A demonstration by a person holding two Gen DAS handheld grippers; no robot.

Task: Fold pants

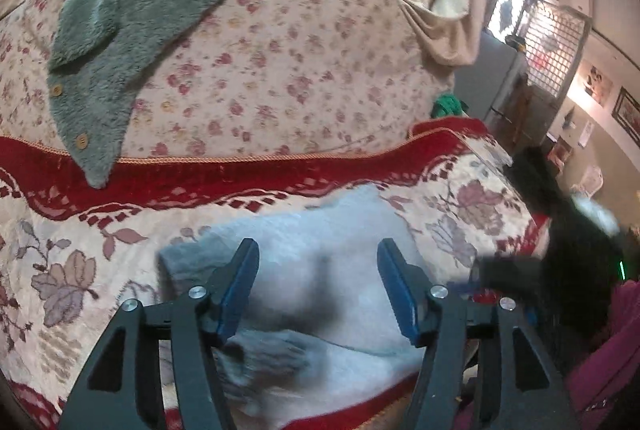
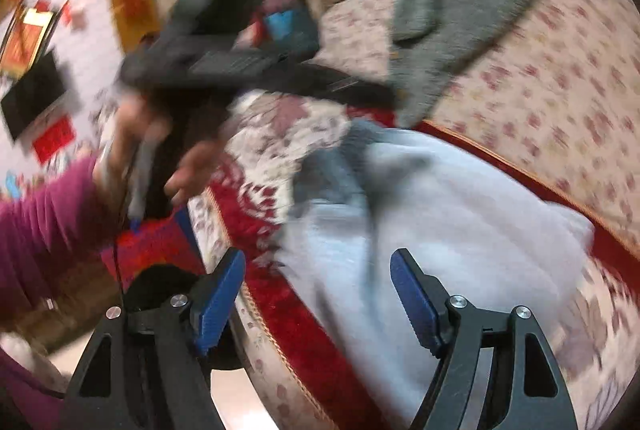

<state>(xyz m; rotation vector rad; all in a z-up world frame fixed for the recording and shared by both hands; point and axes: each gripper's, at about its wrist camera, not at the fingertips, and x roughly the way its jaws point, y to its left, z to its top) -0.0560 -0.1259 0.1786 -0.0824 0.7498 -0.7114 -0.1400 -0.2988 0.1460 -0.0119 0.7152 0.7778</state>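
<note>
Your left hand-held gripper point(image 1: 316, 286) hangs wide, blue pads well apart, nothing between them. The pants point(image 1: 320, 270), pale blue-white and bunched, lie on the sofa seat point(image 1: 60, 270) directly beyond and below the fingertips; a darker grey cuff or waistband shows near the left pad point(image 1: 236, 290). Whether the fingertips touch the cloth cannot be told. Behind the pants runs a red border strip point(image 1: 240, 169), then the floral backrest point(image 1: 300, 69) with a grey fleece garment point(image 1: 132, 17) draped over it, wooden buttons along its edge. From the right wrist view, heavily motion-blurred: your right hand-held gripper point(image 2: 318, 294) is also spread wide and holds nothing. The pants point(image 2: 460, 222) spread ahead of it and to the right, under the right pad point(image 2: 416, 302); the left pad point(image 2: 220, 298) sits past the seat's front edge. Your left hand point(image 2: 132, 145), in a magenta sleeve point(image 2: 44, 222), grips the other tool up and to the left. The grey garment point(image 2: 480, 1) shows on the backrest here too.
</note>
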